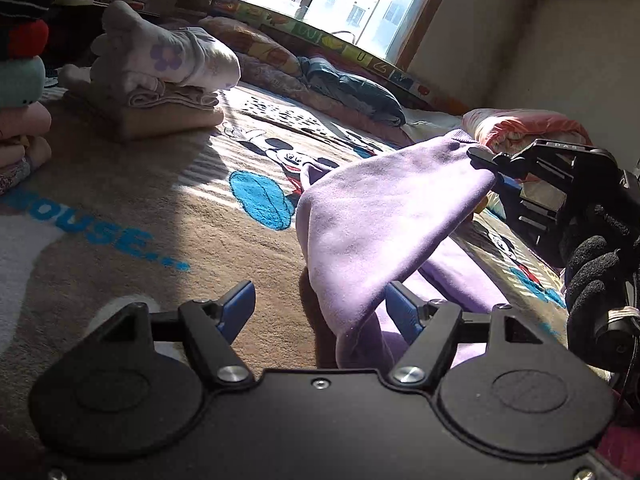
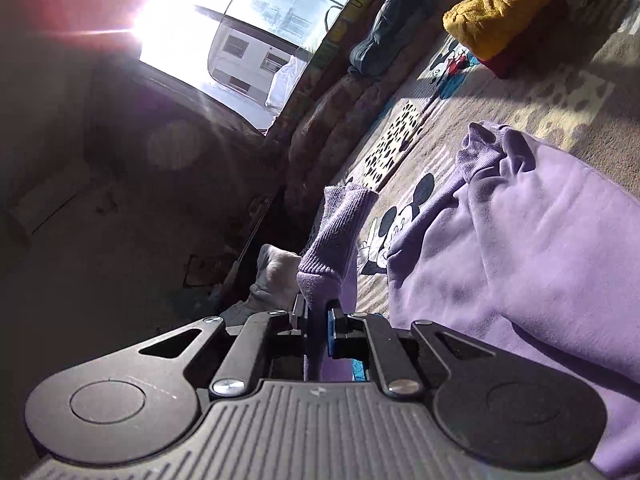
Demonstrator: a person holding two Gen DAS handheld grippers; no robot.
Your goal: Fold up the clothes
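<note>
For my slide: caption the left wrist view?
Right gripper lifts a purple sweatshirt cuff while the left gripper waits open.

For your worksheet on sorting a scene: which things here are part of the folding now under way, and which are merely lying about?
In the job:
- purple garment, its ribbed cuff lifted
- right gripper, shut on that cuff
- left gripper, open beside the cloth

Lying about:
- folded stack of clothes
- yellow garment
- dark blue bundle
- cartoon-mouse rug
</note>
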